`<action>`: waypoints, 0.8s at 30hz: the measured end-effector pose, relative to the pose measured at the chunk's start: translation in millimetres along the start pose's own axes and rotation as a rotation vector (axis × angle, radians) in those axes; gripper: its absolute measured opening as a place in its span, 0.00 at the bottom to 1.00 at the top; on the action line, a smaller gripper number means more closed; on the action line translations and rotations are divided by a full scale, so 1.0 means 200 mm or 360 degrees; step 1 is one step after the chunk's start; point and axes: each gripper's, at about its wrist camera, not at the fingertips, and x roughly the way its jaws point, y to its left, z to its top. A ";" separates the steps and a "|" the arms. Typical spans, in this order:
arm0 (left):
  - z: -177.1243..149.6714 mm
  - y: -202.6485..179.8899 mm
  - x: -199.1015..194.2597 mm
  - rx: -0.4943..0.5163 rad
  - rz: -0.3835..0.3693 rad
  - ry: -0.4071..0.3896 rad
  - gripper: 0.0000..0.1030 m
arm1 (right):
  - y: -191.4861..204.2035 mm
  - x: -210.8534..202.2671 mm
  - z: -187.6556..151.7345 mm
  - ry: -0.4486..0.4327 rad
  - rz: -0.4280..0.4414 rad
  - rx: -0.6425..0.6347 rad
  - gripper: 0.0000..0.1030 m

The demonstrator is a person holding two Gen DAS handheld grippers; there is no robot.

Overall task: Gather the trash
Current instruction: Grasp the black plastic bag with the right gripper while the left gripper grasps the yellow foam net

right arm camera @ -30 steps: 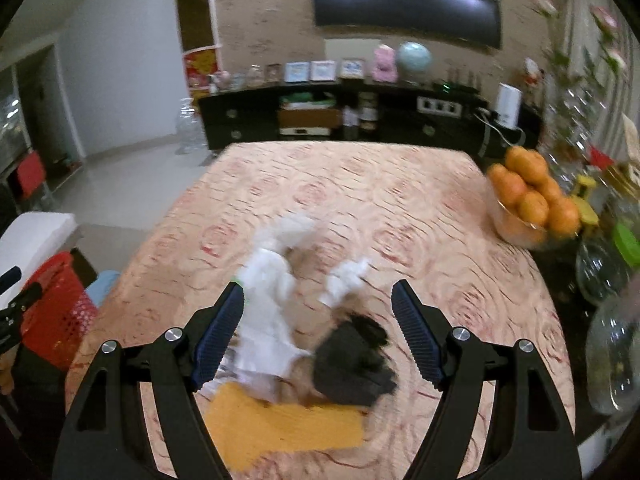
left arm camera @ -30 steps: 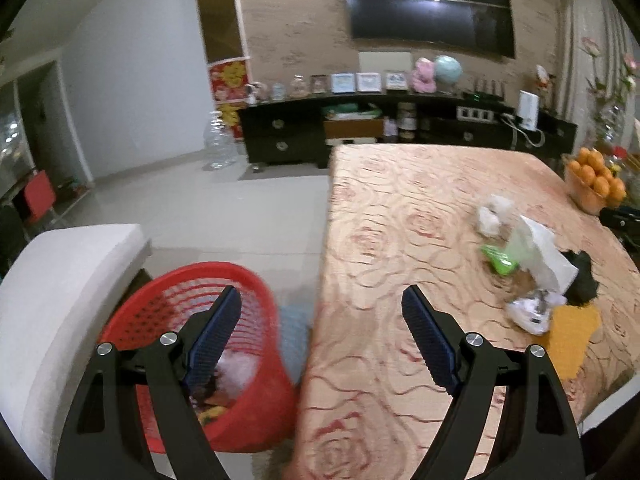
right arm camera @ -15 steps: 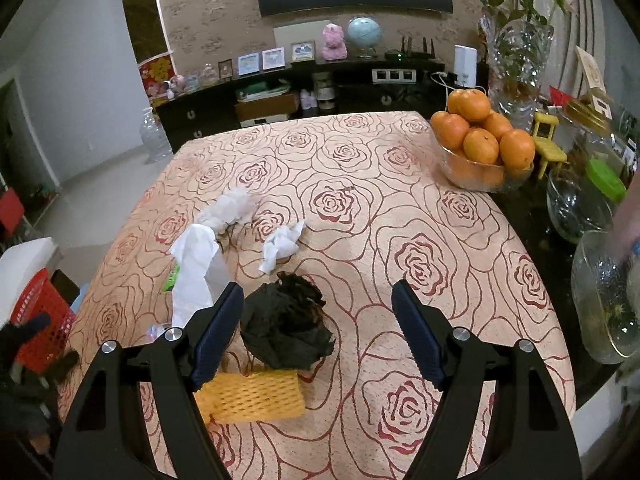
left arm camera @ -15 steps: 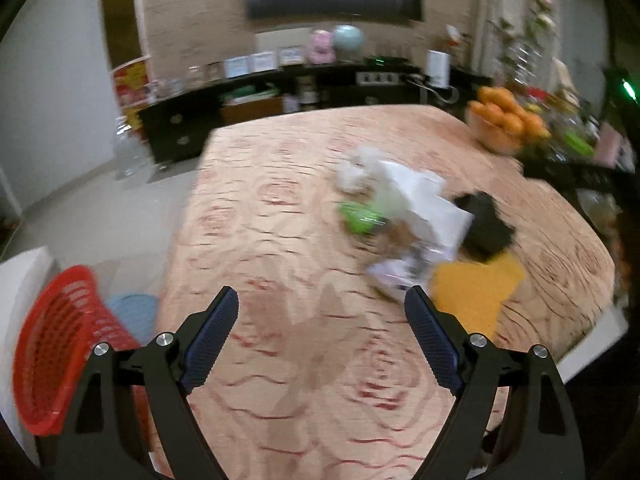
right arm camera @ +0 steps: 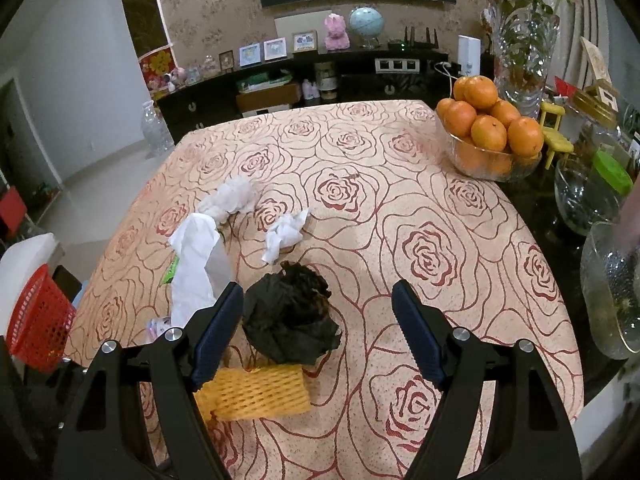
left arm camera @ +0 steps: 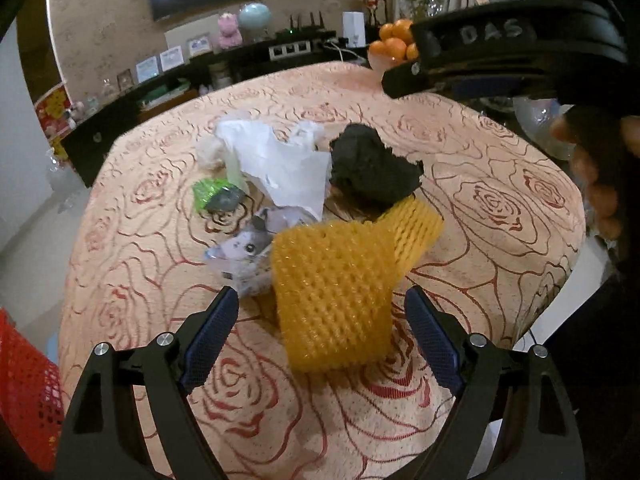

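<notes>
A pile of trash lies on the rose-patterned table. A yellow foam net sleeve sits between the open jaws of my left gripper, untouched. Behind it are a crumpled black bag, white paper, a clear printed wrapper and a green wrapper. My right gripper is open above the black bag, with the yellow sleeve below it. Crumpled white tissues lie farther back. The red basket stands left of the table.
A glass bowl of oranges, a flower vase and glass jars stand along the table's right side. The right gripper's body crosses the left wrist view at upper right. A dark sideboard lines the far wall.
My left gripper has swung right from the red basket to the trash pile and closed in on the yellow sleeve. My right gripper has settled over the black bag.
</notes>
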 end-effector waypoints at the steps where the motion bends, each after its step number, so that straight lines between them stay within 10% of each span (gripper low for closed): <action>1: 0.00 0.01 0.01 -0.0016 -0.0014 0.0004 0.78 | 0.00 0.00 0.00 0.0001 0.0000 0.0001 0.72; 8: -0.01 0.06 0.06 -0.0102 -0.0120 0.0059 0.34 | 0.00 0.01 -0.01 0.0020 0.0010 -0.0003 0.72; 24: 0.01 0.21 -0.21 -0.0250 -0.0138 -0.0129 0.26 | -0.01 0.09 -0.02 0.0080 0.0123 0.0062 0.72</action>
